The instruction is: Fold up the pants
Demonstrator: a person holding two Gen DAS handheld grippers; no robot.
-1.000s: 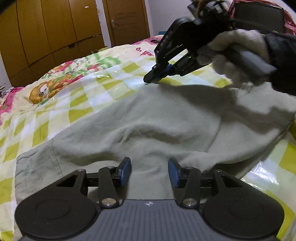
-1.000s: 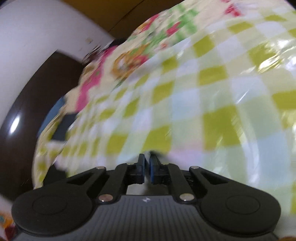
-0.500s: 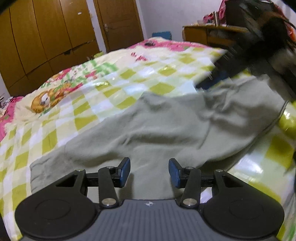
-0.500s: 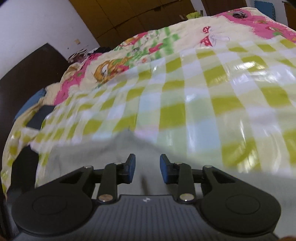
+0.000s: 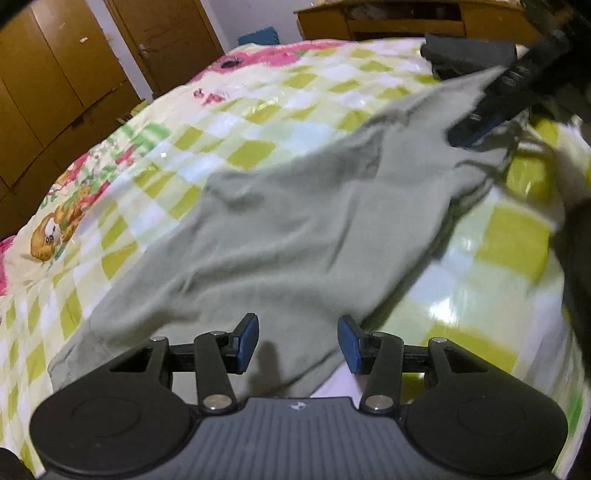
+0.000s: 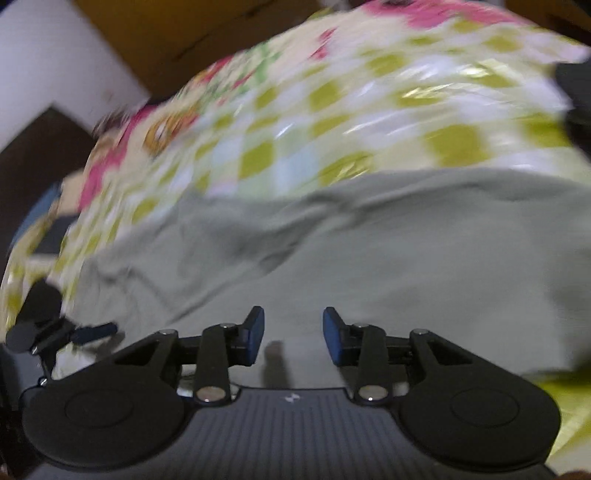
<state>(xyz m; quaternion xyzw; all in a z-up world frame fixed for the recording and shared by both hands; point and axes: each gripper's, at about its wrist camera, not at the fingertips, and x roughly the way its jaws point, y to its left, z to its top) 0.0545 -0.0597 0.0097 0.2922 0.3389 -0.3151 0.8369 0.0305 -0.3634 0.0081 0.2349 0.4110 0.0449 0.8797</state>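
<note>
Grey-green pants [image 5: 295, 229] lie spread and creased on a bed with a yellow-green checked sheet [image 5: 258, 110]. My left gripper [image 5: 297, 332] hovers open over their near end, with nothing between its blue pads. The right gripper [image 6: 293, 325] hangs over the pants [image 6: 369, 258] farther along. Its jaws are opening and nothing is between them. In the left wrist view the right gripper [image 5: 472, 131] is a blurred dark shape at the pants' far right end. The left gripper [image 6: 94, 329] shows at the lower left of the right wrist view.
A wooden wardrobe [image 5: 55, 74] and a door [image 5: 166, 37] stand beyond the bed, and a wooden dresser [image 5: 406, 22] at the back right. A dark folded item [image 5: 465, 55] lies at the bed's far right. A dark headboard [image 6: 37, 155] is at the left.
The right gripper went from shut to open and swept along the pants toward their right end. The left gripper's view rose a little and rolled, with its jaws still apart.
</note>
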